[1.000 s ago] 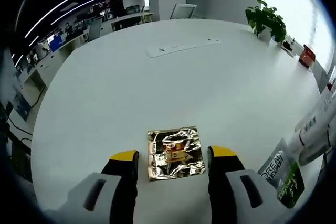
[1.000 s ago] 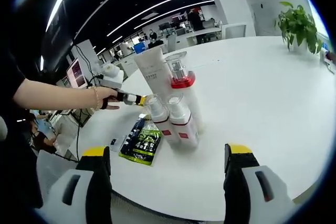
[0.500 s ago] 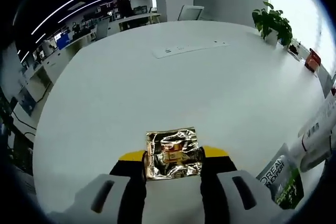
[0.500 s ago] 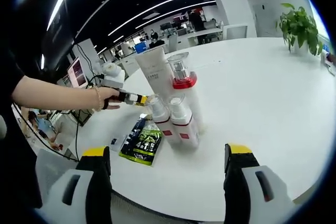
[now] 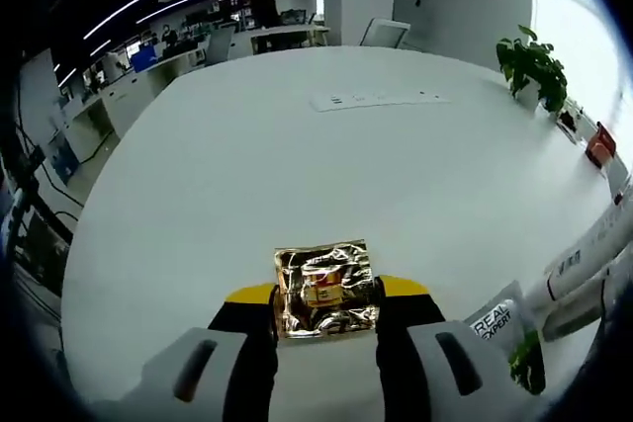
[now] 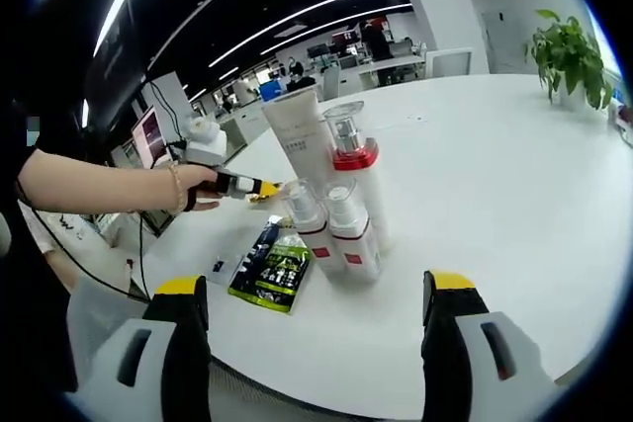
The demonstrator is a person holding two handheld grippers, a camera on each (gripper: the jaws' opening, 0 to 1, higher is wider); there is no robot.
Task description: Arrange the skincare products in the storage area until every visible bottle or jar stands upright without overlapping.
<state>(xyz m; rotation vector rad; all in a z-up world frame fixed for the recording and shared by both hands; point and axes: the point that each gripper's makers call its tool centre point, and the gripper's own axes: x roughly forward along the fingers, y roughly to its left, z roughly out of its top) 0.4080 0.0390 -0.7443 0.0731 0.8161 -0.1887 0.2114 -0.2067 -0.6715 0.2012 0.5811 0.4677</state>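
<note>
Gold foil sachet (image 5: 325, 289) clamped between the left gripper (image 5: 325, 294) jaws, yellow tips pressed on both of its side edges; from the left gripper view I can't tell if it is lifted or flat on the white counter (image 5: 326, 175). In the right gripper view the left gripper (image 6: 259, 188) shows held in a hand (image 6: 195, 188), its tip just behind the bottles.

Right gripper (image 6: 318, 295) jaws wide apart, holding nothing, hanging over the near counter edge, well short of the products.

Product cluster, right gripper view:
- white tube (image 6: 298, 132) upright at the back
- red-collared pump bottle (image 6: 354, 175) upright, just beside the tube
- two small bottles (image 6: 334, 232) with clear caps upright in front, side by side, touching or nearly so
- green sachet (image 6: 273, 268) lying flat on the counter, just beside the small bottles

In the left gripper view the same green sachet (image 5: 509, 338) and tube sit at the right edge. Plant (image 5: 532, 64) at the far counter edge.
</note>
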